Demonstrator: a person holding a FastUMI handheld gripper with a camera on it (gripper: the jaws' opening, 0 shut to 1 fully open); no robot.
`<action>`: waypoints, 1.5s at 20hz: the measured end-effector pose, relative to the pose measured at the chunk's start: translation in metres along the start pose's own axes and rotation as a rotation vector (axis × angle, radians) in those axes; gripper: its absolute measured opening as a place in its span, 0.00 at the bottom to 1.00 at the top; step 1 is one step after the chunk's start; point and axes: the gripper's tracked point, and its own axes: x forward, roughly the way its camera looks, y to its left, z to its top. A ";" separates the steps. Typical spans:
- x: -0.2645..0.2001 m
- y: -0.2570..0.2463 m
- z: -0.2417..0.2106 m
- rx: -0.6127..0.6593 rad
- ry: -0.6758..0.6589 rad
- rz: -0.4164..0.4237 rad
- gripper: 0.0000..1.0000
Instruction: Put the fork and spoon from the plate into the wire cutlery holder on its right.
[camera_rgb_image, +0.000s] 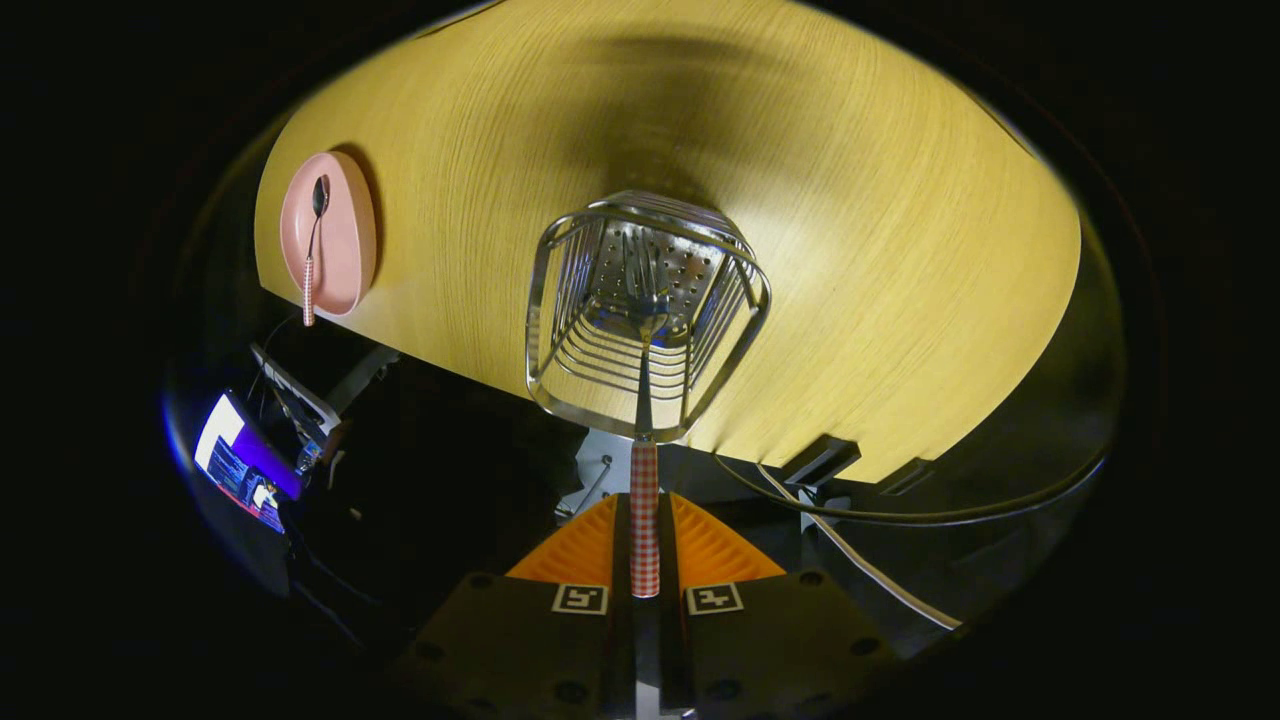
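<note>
The tool (644, 555) pinches the checked-handled metal fork (644, 480) at lower centre, tines down inside the shiny wire cutlery holder (645, 315), apparently lowered for release. At upper left, the checked-handled spoon (312, 250) waits on the pink oval plate (330, 245) on the wooden counter (850, 250).

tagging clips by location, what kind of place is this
Probably a recording booth set up as a dining table, not a real kitchen. A wooden table carries just a pink plate with a spoon and a wire cutlery holder; cables run below. The gripper holds a fork over the holder.
</note>
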 end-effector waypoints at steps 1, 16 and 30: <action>0.001 -0.001 0.003 0.004 -0.002 -0.001 0.14; -0.057 0.008 0.016 0.068 -0.414 0.071 0.57; -0.089 0.256 0.036 0.077 -0.844 0.372 0.57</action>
